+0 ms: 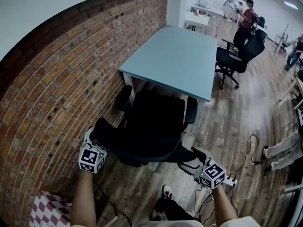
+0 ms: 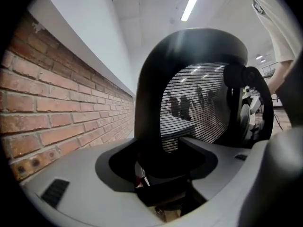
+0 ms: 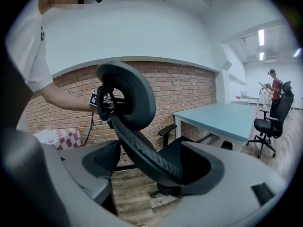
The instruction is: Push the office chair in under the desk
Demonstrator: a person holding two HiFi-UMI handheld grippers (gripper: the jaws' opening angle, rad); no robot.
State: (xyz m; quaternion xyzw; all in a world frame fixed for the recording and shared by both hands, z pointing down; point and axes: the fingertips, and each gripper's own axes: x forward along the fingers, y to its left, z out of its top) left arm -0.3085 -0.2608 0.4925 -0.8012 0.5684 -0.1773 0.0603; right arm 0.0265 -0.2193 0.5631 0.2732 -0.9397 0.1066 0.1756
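A black office chair (image 1: 151, 126) stands on the wooden floor in front of a pale blue desk (image 1: 175, 56), its seat partly under the desk's near edge. My left gripper (image 1: 92, 136) is at the left end of the chair's upper back. In the left gripper view the dark frame of the mesh back (image 2: 199, 46) fills the gap between the jaws of the left gripper (image 2: 170, 174). My right gripper (image 1: 194, 156) is at the back's right edge. In its own view the right gripper (image 3: 161, 174) has wide jaws; the backrest (image 3: 142, 150) passes between them, and floor shows beside it.
A brick wall (image 1: 57, 89) runs close along the left. A second black chair (image 1: 236, 56) and a standing person (image 1: 246, 18) are beyond the desk. A red-and-white checked thing (image 1: 47, 209) sits at the bottom left. Cables (image 1: 248, 150) and someone's legs (image 1: 284, 150) lie to the right.
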